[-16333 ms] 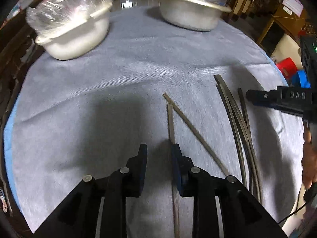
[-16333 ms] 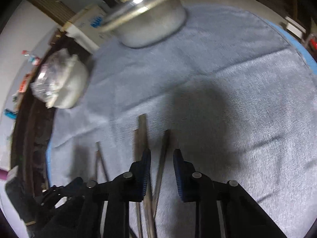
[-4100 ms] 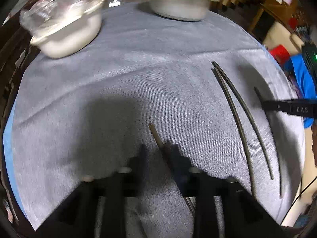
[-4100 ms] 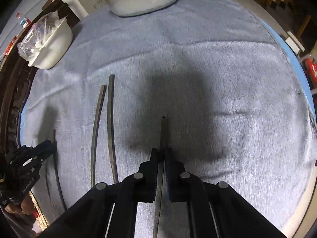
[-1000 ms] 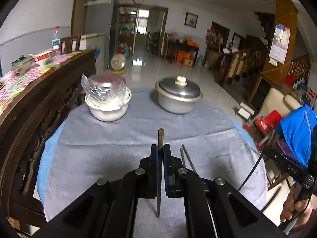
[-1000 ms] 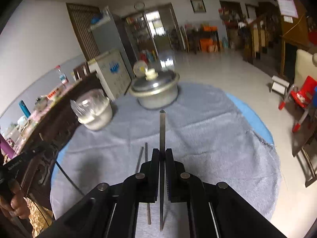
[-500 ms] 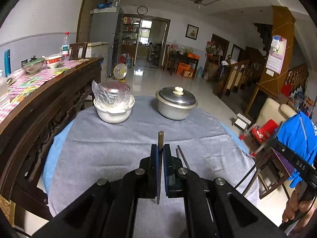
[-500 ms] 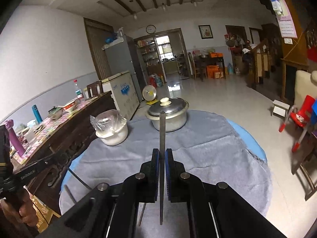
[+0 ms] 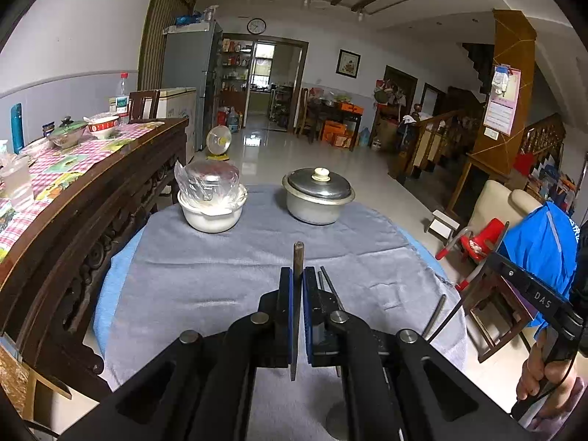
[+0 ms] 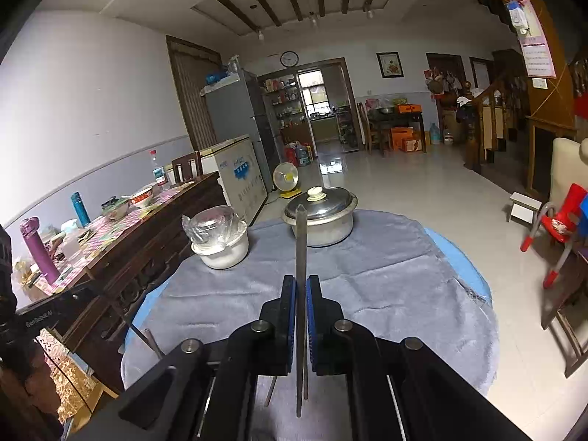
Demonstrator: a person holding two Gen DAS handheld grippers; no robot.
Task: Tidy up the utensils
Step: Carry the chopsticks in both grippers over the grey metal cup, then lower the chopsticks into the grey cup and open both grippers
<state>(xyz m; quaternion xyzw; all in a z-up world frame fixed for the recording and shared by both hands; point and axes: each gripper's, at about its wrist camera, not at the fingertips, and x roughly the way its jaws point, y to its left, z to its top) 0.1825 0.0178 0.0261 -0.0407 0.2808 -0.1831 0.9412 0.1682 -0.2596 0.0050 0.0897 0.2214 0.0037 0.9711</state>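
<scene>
Left wrist view: left gripper (image 9: pixel 297 316) clamped on one dark chopstick (image 9: pixel 297 294), lifted above the grey-clothed counter (image 9: pixel 220 275). Two chopsticks (image 9: pixel 328 284) lying on the cloth just right of the gripper, another (image 9: pixel 435 314) near the edge. Covered bowl (image 9: pixel 212 198) and lidded pot (image 9: pixel 318 196) at the far side.

Right wrist view: right gripper (image 10: pixel 300 321) closed on a second chopstick (image 10: pixel 301 275), likewise raised. Sorting seemingly midway: loose sticks left to gather.
</scene>
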